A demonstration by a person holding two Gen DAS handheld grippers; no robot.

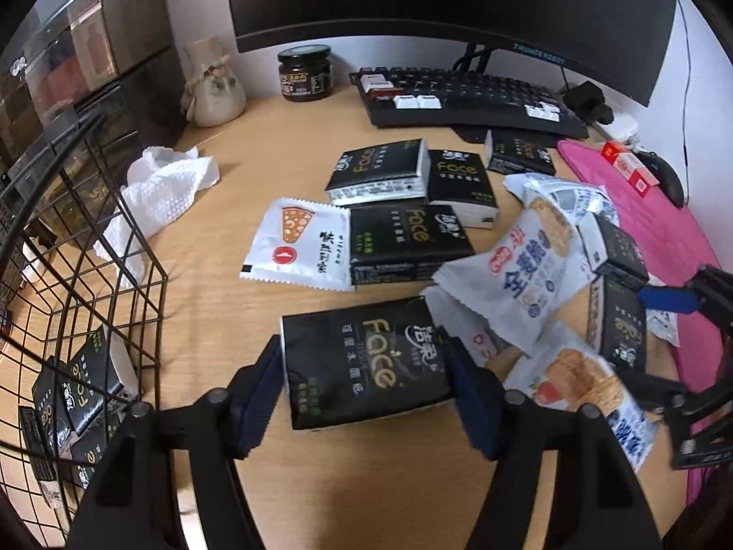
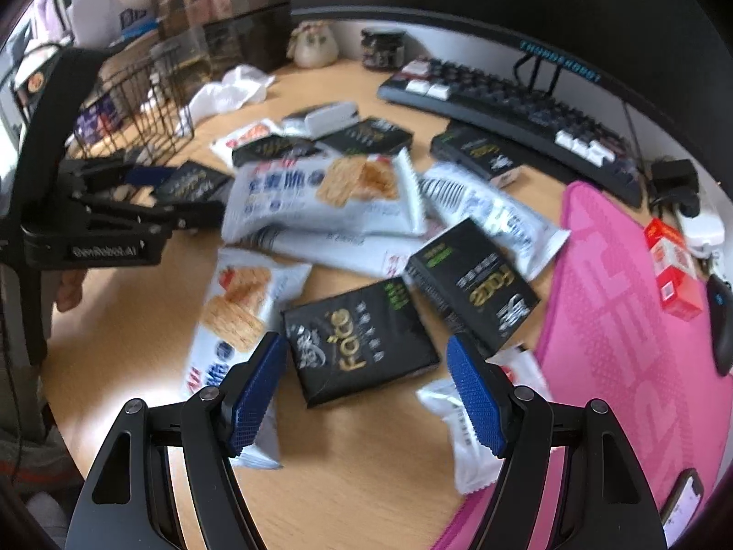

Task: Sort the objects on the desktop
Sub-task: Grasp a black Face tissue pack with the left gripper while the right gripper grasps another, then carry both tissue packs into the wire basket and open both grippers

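Several black "Face" tissue packs and white snack packets lie scattered on the wooden desk [image 1: 220,275]. My left gripper [image 1: 364,362] is shut on one black tissue pack [image 1: 366,362], a blue pad against each side. It also shows in the right wrist view as the left gripper [image 2: 183,197]. My right gripper [image 2: 362,343] holds another black tissue pack [image 2: 357,339] between its blue pads [image 2: 256,385], which meet its edges. From the left wrist view the right gripper [image 1: 659,321] appears at the far right around that pack [image 1: 618,321].
A black wire basket [image 1: 91,275] at the left holds several black packs. Crumpled paper towel [image 1: 160,188], a vase [image 1: 213,85], a jar [image 1: 304,73], a keyboard [image 1: 467,96] and a monitor stand behind. A pink mat [image 2: 618,343] with a red box [image 2: 673,266] lies right.
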